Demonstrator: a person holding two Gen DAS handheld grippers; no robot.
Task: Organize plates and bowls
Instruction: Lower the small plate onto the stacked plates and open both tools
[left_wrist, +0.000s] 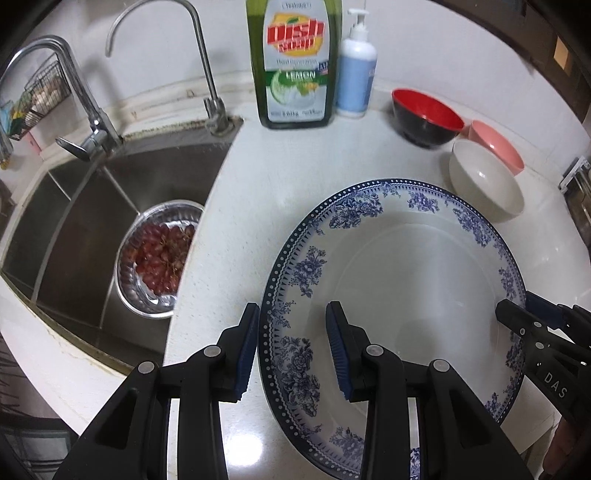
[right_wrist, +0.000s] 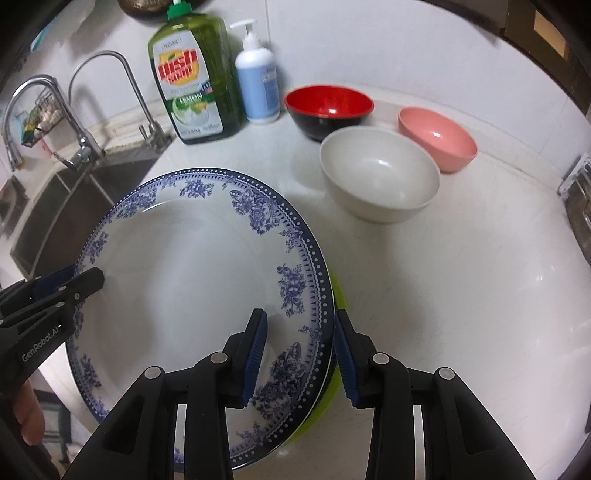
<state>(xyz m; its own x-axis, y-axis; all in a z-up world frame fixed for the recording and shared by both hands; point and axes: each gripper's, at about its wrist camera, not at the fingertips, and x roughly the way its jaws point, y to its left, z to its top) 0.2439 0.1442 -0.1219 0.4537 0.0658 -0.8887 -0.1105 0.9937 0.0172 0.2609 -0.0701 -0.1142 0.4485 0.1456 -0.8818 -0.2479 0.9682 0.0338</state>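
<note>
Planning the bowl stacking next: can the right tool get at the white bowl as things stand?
Probably not yet. The right tool straddles the blue plate's rim, sharing it with the left tool. The white bowl sits clear on the counter beyond, nothing blocking it, but the plate must be set down first.

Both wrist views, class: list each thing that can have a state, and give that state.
Blue-patterned plate: held at opposite rims, empty.
Left gripper: astride the plate's rim.
Right gripper: astride the opposite rim.
White bowl: upright, empty.
Pink bowl: upright, empty.
Red bowl: upright, empty.
Metal bowl: in sink, holds grapes.
</note>
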